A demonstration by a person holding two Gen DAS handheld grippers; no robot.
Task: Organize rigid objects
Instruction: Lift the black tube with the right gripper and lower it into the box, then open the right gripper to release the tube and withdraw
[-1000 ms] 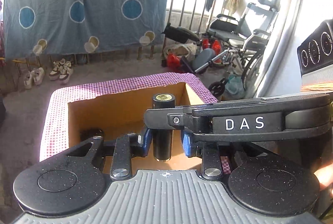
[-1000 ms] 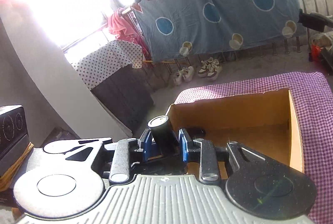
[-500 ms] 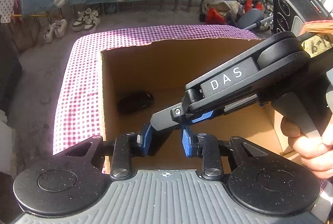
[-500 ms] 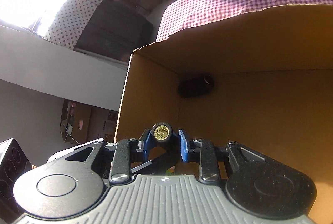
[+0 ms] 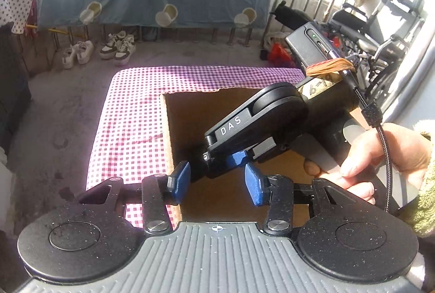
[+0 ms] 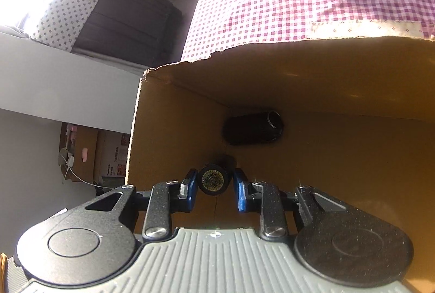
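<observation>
An open cardboard box stands on a purple checked cloth. In the right wrist view my right gripper reaches down into the box, jaws slightly apart around a black cylinder with a gold end; small gaps show on both sides. A second black cylinder lies on the box floor by the far wall. In the left wrist view my left gripper is open and empty above the box's near left corner. The right gripper's body, marked DAS, crosses just in front of it.
The box sits near the cloth-covered table's right side. The table's left edge drops to a concrete floor. A dark cabinet stands to the left. A wheelchair and railing are at the back right. Shoes lie by a blue hanging sheet.
My left gripper has opened and let go of the cylinder, then pulled back above the box. My right gripper has gone deeper into the box with the cylinder and its jaws have loosened.
</observation>
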